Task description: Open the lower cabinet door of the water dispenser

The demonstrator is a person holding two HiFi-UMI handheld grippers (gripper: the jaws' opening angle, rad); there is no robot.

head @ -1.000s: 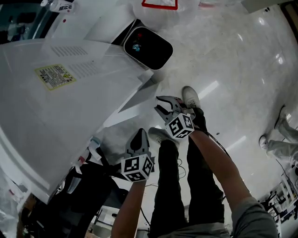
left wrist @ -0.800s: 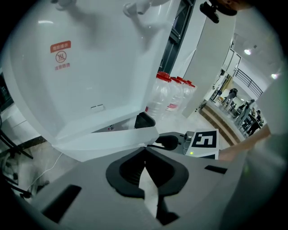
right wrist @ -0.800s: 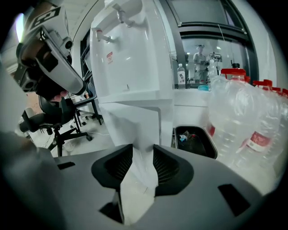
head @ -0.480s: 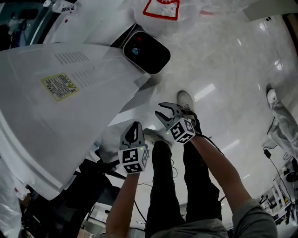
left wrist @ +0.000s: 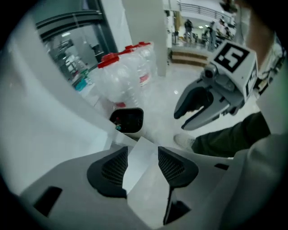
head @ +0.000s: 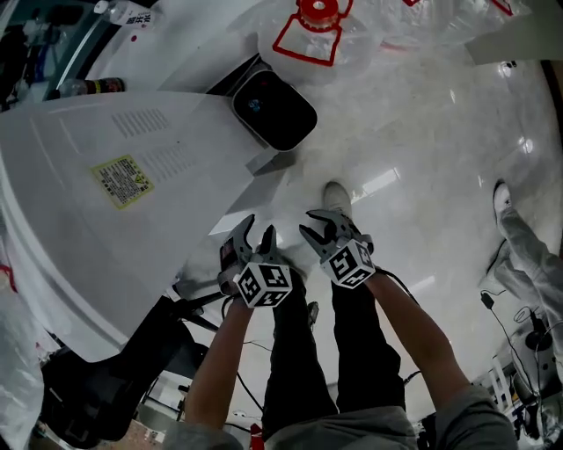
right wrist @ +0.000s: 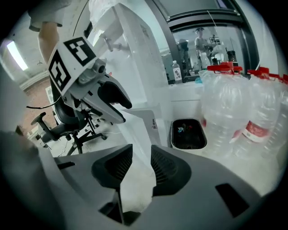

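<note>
The white water dispenser [head: 106, 220] fills the left of the head view, seen from above. Its lower cabinet door [head: 251, 198] stands swung out as a thin white panel toward my legs. My left gripper [head: 258, 227] hangs just below that panel's edge, its jaws opening, no pad pressing on anything. In the left gripper view the door [left wrist: 140, 155] shows beyond the gap of the left gripper [left wrist: 141, 152]. My right gripper [head: 315, 224] is open beside it, over a shoe. In the right gripper view the door [right wrist: 137, 134] runs through the gap of the right gripper [right wrist: 141, 152], untouched.
A white bin with a dark inside [head: 274, 110] stands on the glossy floor past the door. Clear water bottles with red caps [head: 317, 22] stand behind it. An office chair [head: 106, 387] is at the lower left. Another person's legs [head: 519, 237] are at the right edge.
The left gripper was shut and now stands open; it rolled and moved right, closer to the right gripper. The right gripper drew back from the door, still open.
</note>
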